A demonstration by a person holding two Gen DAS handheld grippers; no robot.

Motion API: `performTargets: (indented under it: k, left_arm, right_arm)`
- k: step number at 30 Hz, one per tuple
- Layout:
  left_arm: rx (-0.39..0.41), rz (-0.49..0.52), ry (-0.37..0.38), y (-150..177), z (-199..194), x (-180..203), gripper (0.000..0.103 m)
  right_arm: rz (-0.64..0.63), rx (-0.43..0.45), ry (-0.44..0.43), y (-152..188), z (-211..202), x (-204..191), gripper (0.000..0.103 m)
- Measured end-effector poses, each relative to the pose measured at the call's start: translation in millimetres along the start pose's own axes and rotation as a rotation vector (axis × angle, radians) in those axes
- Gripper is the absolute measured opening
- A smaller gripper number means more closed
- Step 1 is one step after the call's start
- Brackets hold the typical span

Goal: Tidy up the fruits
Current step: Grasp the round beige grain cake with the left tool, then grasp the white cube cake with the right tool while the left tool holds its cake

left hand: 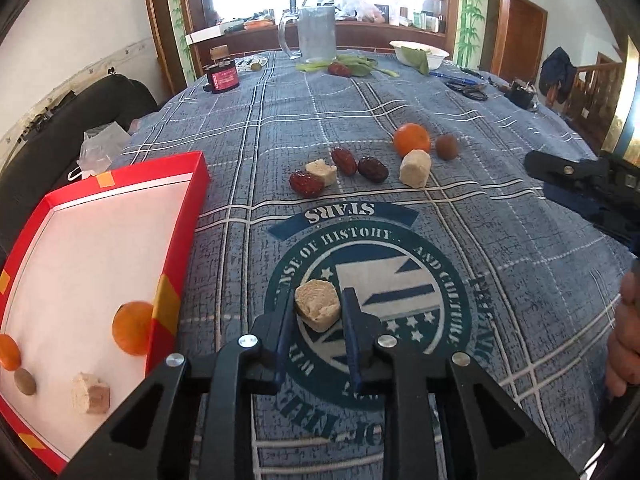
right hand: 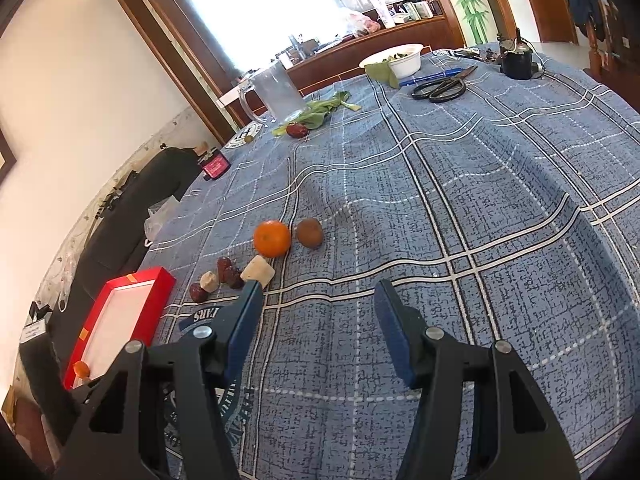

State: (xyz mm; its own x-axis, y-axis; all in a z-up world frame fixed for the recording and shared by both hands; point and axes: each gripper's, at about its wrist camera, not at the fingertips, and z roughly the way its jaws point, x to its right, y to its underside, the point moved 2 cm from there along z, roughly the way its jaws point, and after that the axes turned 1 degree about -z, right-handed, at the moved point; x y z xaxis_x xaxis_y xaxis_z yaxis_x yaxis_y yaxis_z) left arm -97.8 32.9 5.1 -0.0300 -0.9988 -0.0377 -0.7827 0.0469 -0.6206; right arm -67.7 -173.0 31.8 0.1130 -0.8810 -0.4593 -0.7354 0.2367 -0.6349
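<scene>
The left claw (left hand: 318,312) grips a pale chunk (left hand: 318,307) near the red tray (left hand: 188,184), which holds four pieces, while seven wait farther off and the right claw (right hand: 320,292) gapes wide.

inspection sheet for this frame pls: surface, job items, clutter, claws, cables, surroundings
Surface: blue plaid tablecloth, wrinkled, round printed emblem near the left claw.
Job's things: red tray at the left edge holds two oranges, a brown fruit and a beige chunk. Loose on the cloth: orange, brown fruit, three red dates, two beige chunks.
Clutter: glass mug, white bowl, scissors, blue pen, leaves and a fourth date by the mug.
Grippers: left claw shut on a beige chunk; right claw open, holding nothing.
Cables: nothing seen.
Surroundings: bright window, wooden counter, dark sofa beside the table.
</scene>
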Motion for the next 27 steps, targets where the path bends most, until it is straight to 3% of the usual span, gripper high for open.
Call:
performTargets:
  k: [16,27]
  left_arm:
    - [0.035,-0.03,0.133,27.8,-37.7,-3.0,0.023]
    - [0.07,-0.048,0.167,33.6,-46.4,-17.8,0.023]
  right_arm:
    - [0.007,-0.027,0.037,2.7,5.8,2.4,0.06]
    - [0.051,-0.157,-0.092,-10.9,28.2,-26.3,0.06]
